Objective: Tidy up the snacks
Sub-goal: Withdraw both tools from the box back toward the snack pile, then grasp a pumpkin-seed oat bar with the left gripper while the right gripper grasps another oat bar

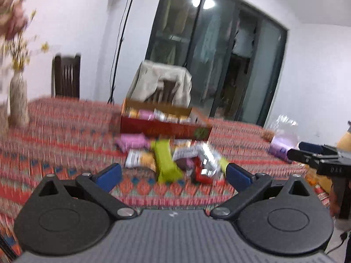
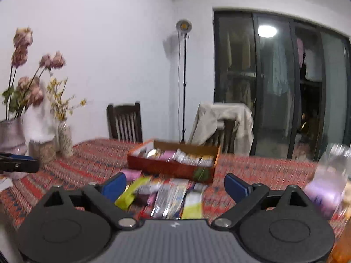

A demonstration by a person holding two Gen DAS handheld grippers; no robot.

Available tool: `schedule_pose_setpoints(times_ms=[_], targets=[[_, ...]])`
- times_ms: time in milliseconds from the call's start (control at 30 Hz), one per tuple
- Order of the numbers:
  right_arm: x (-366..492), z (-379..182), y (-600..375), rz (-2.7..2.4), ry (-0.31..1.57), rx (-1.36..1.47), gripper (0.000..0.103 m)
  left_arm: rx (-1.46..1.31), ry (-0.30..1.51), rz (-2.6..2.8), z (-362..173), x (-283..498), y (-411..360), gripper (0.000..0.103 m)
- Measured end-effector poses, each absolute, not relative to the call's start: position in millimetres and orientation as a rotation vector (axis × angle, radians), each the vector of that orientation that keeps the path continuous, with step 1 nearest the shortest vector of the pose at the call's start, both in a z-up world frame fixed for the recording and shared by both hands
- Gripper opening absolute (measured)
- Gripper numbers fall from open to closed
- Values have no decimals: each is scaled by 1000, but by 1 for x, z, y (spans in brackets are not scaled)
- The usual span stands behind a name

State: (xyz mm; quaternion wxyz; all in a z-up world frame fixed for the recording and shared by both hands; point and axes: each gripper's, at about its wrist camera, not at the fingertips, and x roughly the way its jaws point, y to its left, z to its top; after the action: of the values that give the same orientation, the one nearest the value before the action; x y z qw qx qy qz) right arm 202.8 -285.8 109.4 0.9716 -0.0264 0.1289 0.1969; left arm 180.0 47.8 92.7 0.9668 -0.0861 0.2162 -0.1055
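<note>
Left tongs (image 1: 173, 176) spread wide, holding nothing, blue pads (image 1: 109, 176) hovering above the patterned desk (image 1: 65, 131) just short of a loose heap of snacks (image 1: 175, 160). Right tongs (image 2: 175, 186) likewise wide and empty, poised over the same heap (image 2: 166, 199), also seen at the right edge of the left view (image 1: 295, 151).

In the heap: green bar (image 1: 165, 164) lying lengthwise nearest the left tongs, pink packet (image 1: 131, 142) behind it to the left, silver wrapper (image 1: 205, 155) and red wrapper (image 1: 203, 173) to its right, a white-and-orange packet (image 1: 139, 160) touching the green bar's left side. All blurred; print unreadable.

Beyond the heap, just behind it, red cardboard box (image 1: 166, 129) open at the top, already lined with a row of packets (image 1: 160, 116). Farther right on the desk, clear plastic bag (image 1: 283, 140). At the far left, vase of dried flowers (image 1: 18, 100). Behind the desk, dark wooden chair (image 1: 65, 76), second chair draped with a beige jacket (image 1: 162, 83), floor lamp (image 1: 127, 32), dark glass doors (image 1: 219, 54).
</note>
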Motion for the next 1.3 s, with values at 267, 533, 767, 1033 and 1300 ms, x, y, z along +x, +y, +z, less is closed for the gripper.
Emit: schedule_pose_setpoints(times_ms=[267,533,767,1033,1300], targets=[[222,47,-259,342,409,-102,94,-141,564,-174,45,215,43,103],[273,28,-233,372,496,-59,81,-88,565,-132,25,274,44,102],[347,44,-176,445,485,-82,74,148,565,-261,7,352,48,85],[424,21,-105,366,521,-231,49,261,609,-403,-12,402,49,85],[411,13,-125,363,545,-268,41,204,684,-417,-20,432,48,84]])
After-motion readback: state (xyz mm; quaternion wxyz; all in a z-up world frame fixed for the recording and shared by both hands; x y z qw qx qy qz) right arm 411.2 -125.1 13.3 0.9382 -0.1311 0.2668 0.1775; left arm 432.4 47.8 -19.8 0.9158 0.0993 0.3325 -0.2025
